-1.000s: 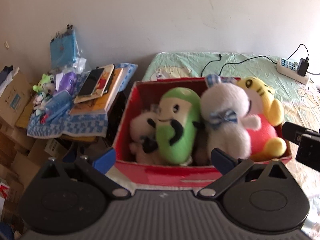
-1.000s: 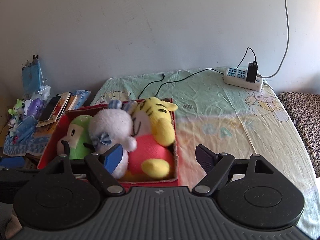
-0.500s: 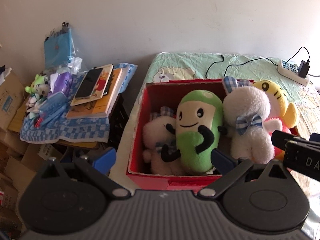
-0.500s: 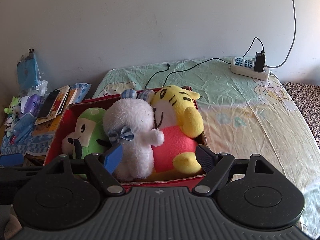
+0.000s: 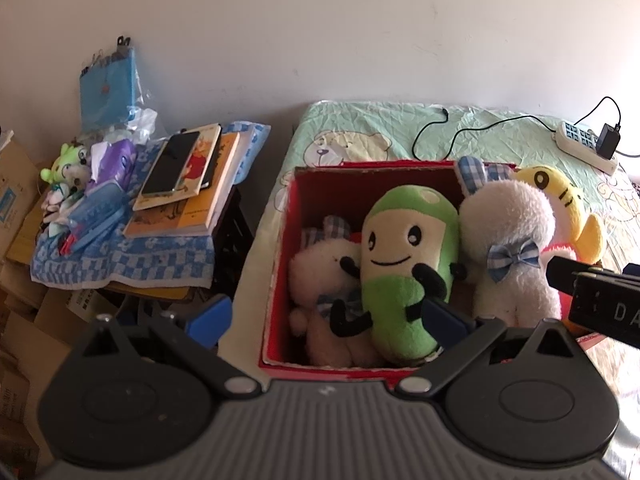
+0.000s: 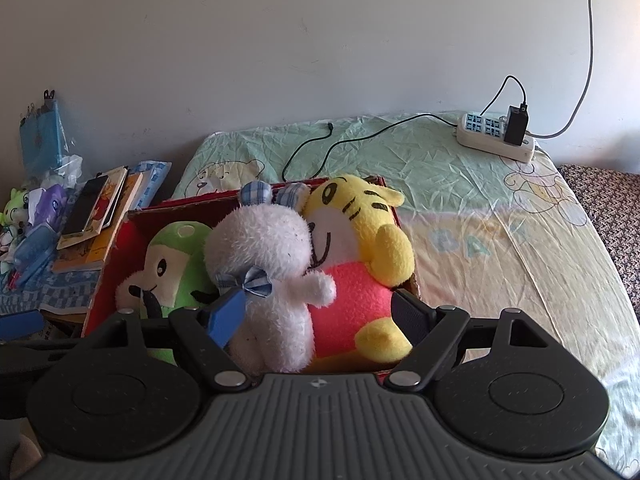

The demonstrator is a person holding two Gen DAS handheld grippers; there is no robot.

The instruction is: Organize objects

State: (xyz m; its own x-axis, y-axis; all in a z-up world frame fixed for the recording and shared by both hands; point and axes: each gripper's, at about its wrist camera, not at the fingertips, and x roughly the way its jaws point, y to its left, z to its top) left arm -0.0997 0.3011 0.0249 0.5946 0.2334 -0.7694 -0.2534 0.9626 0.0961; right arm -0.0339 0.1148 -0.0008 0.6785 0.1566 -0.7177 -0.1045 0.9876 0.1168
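Both tongs hang over the near edge of a red box that sits on the bed, and both stand spread wide, gripping nothing. The left gripper has its left finger out past the box's left wall, over the gap beside the bed, while its right finger reaches in front of the green bean toy. To the left of that toy, low in the box, lies a small white plush, partly tucked under it. Straight ahead of the right gripper sits a white fluffy rabbit with a blue checked bow, its left finger just at the bow; the yellow tiger toy in a pink shirt leans against the rabbit, in front of the right finger. All four toys are packed in the box. Far ahead and to the right lies a power strip with a black cord trailing over the sheet. Off to the left is a stack of books on a blue checked cloth.
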